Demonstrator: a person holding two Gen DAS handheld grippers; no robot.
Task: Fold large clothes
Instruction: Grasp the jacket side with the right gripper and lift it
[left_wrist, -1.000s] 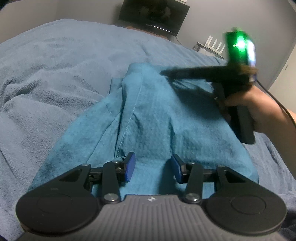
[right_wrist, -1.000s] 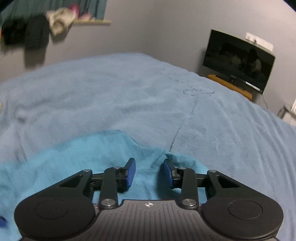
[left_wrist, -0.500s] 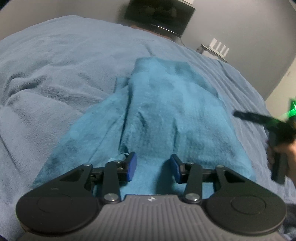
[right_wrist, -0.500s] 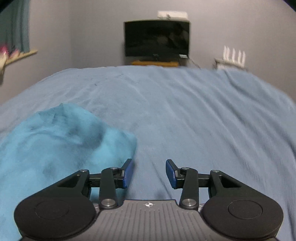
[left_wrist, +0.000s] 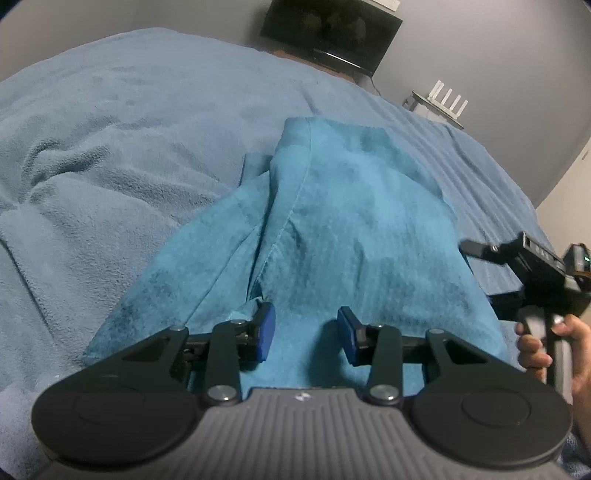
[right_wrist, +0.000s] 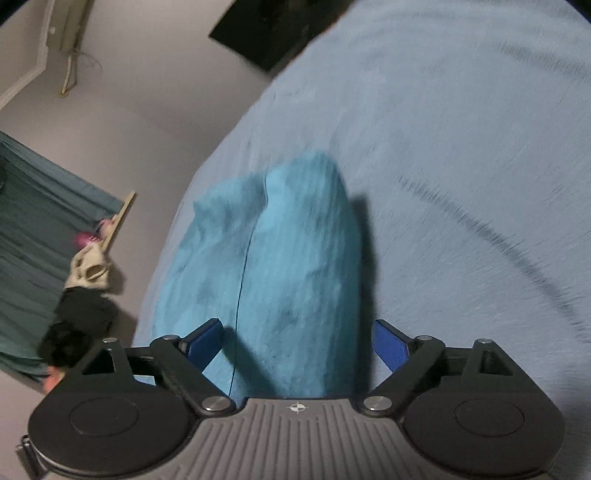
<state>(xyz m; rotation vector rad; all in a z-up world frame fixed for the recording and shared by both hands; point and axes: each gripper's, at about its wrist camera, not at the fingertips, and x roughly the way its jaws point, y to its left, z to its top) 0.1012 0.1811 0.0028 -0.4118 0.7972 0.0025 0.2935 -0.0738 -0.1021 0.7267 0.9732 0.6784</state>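
A: Where does the teal garment (left_wrist: 343, 229) lie?

B: It is spread on the blue blanket (left_wrist: 122, 155) of the bed, partly folded, with one layer lapped over another and a hemmed edge running down the middle. The television (left_wrist: 328, 29) stands beyond the blanket's far end, and the garment's far tip points toward it.

A: And the left gripper (left_wrist: 306, 334)?

B: It hovers over the near end of the garment with its blue pads partly apart. The cloth shows between them, but neither pad presses on it, so the gripper is released.

A: The right one?

B: The right gripper (right_wrist: 297, 341) has just been opening; its jaws now stand wide, one on each side of the garment's near end, with the cloth between them but not pinched. In the left wrist view it sits at the garment's right edge, with a hand (left_wrist: 546, 354) on its handle.

A: Anything else near the blanket?

B: A white router with antennas (left_wrist: 448, 105) stands past its far corner.
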